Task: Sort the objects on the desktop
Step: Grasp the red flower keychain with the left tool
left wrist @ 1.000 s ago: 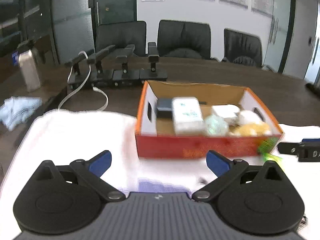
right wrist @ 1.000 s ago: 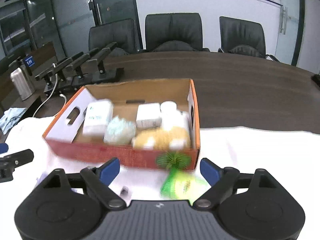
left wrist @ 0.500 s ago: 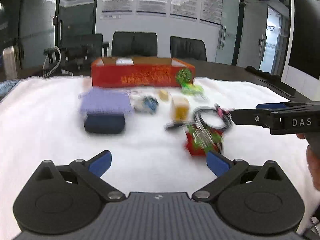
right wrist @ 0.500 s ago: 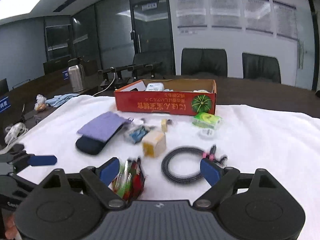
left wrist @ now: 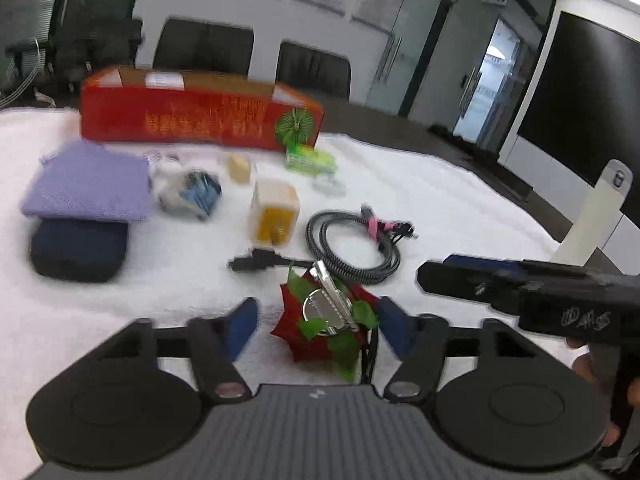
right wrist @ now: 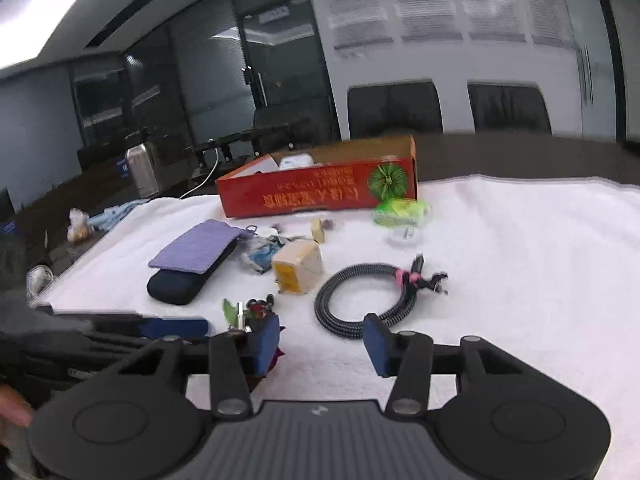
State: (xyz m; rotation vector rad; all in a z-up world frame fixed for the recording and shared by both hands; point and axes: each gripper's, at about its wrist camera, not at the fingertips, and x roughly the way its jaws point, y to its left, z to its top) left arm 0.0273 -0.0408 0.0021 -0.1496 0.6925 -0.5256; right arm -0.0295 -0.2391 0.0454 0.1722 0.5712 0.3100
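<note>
Readable text, as I find it:

1. Right tool (left wrist: 520, 284), black side wall, left wrist view: pale letters, blurred, apparently "DAS".
2. Red box (right wrist: 320, 196) at the far edge of the bench: a row of yellow characters on its front wall, too blurred to read.
3. Wall posters (right wrist: 432, 12): printed lines, illegible.

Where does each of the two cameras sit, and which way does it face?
Left wrist: on the left gripper, facing across the white cloth toward the red box; its closing fingers flank a red and green packet; the right gripper enters at right.
Right wrist: on the right gripper, facing the same box; its closing fingers hold nothing; a hand shows at left.
Shared: box, coiled cable, yellow charger.
</note>
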